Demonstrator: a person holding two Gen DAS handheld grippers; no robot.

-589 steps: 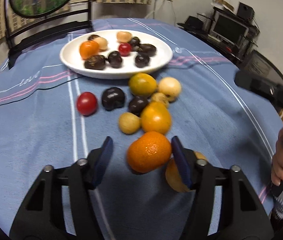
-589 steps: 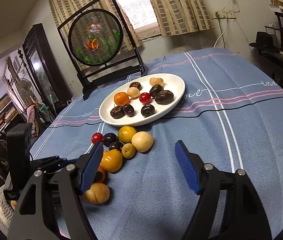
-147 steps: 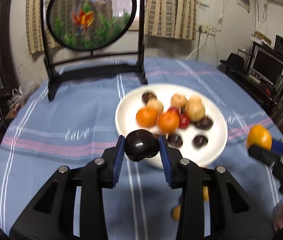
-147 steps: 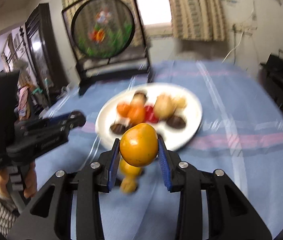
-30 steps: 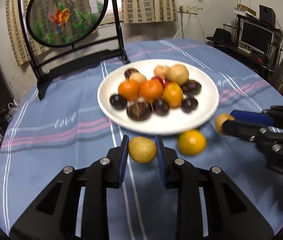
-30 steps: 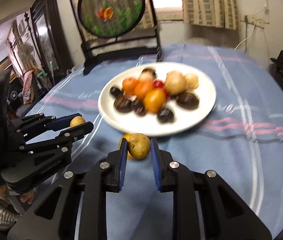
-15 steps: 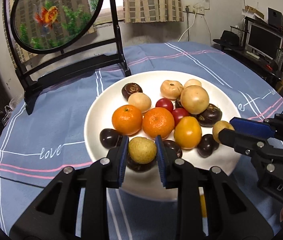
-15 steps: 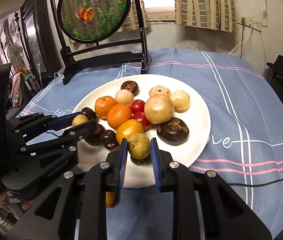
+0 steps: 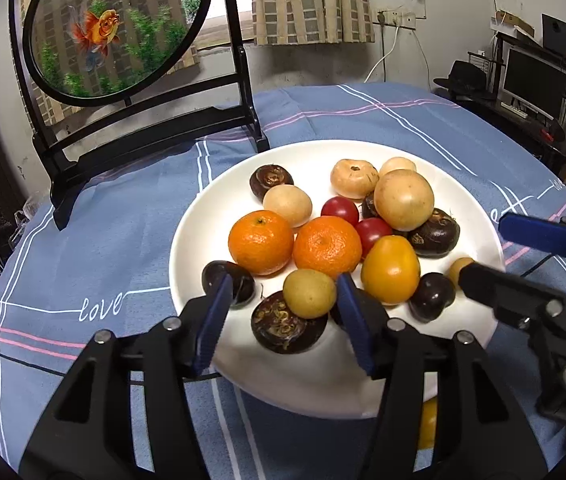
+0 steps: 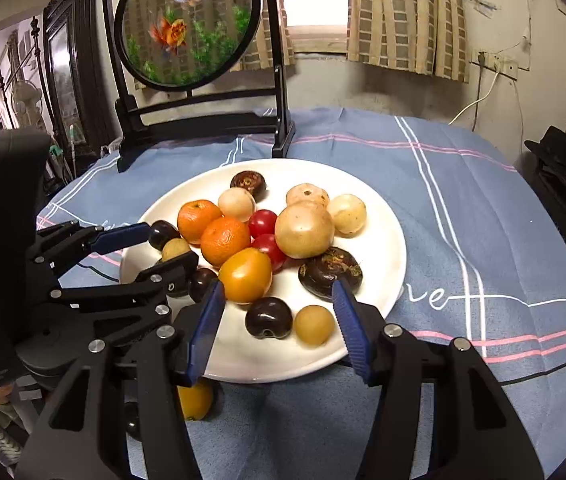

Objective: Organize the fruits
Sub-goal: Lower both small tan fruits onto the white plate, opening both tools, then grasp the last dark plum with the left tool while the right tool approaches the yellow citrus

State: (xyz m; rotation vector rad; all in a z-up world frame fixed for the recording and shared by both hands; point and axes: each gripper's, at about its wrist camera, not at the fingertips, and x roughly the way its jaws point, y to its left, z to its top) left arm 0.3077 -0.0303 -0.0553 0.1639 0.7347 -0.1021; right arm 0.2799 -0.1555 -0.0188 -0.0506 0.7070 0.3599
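We held both grippers angled down over the near edge of the white plate (image 9: pixel 187 240). The left gripper (image 9: pixel 283 312) was opening, its pads off the small yellow-brown fruit (image 9: pixel 309 293), which now sat atop a dark fruit (image 9: pixel 283 330). The right gripper (image 10: pixel 277 316) was opening too, its yellowish fruit (image 10: pixel 314 325) lying free on the plate, nearer the right pad. Half a second before, both were clamped on them. 1 orange fruit (image 10: pixel 195 400), possibly 2, lay off the plate.
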